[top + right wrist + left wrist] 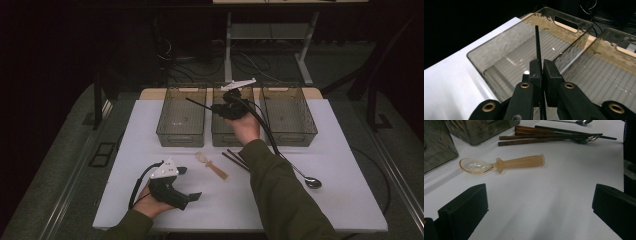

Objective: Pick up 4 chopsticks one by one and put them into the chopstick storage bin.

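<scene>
Right claw (541, 71) clenched a black chopstick (538, 42) over the left bin (499, 60), seemingly empty; other utensils remained near it on the counter (150, 130).

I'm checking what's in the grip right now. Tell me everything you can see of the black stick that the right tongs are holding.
The black stick is thin, straight and dark, looking like a single chopstick. The right tongs are shut on it, their pads pressing it from both sides. Its free end pokes out beyond the pads, held in the air over the smoky transparent bins at the table's far side, touching nothing else.
</scene>
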A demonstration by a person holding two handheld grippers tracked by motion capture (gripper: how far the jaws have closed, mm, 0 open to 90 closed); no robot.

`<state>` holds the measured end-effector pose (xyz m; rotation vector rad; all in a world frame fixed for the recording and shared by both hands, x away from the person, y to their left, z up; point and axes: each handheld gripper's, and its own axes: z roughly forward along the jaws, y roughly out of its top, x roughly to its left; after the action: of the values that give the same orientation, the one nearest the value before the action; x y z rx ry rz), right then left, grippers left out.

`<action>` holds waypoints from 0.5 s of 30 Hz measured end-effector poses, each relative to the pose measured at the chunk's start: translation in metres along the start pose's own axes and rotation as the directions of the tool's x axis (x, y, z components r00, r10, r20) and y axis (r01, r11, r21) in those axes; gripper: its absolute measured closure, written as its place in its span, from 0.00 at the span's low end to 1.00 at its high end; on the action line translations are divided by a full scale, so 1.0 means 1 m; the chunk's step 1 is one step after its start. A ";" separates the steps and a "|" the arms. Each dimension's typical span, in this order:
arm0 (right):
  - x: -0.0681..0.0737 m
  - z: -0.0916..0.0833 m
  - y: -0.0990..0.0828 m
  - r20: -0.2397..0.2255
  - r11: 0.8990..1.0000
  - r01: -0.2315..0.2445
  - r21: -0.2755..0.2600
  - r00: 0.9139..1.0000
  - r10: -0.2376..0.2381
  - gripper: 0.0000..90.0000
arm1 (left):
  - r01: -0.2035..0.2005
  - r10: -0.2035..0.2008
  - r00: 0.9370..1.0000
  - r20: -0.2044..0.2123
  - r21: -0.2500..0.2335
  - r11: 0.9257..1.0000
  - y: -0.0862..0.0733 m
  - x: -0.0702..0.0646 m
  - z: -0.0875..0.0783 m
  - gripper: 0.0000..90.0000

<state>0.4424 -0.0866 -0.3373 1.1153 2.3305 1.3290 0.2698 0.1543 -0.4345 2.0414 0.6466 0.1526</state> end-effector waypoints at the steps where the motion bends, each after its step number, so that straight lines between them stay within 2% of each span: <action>1: 0.001 0.004 0.002 0.001 1.000 0.001 0.009 1.000 -0.001 0.95 | 0.000 0.000 1.000 0.001 -0.003 1.000 0.000 0.000 0.000 0.00; 8: 0.010 0.038 0.011 0.025 0.999 -0.008 0.046 1.000 0.007 0.95 | 0.010 -0.009 1.000 0.007 -0.014 1.000 0.000 -0.001 0.000 0.00; 15: 0.013 0.062 0.016 0.043 0.997 -0.008 0.077 0.999 0.004 0.95 | 0.006 -0.005 1.000 0.008 -0.014 1.000 0.000 0.000 -0.001 0.00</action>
<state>0.4744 -0.0329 -0.3567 1.1624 2.3672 1.2149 0.2691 0.1549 -0.4333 2.0254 0.6443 0.1452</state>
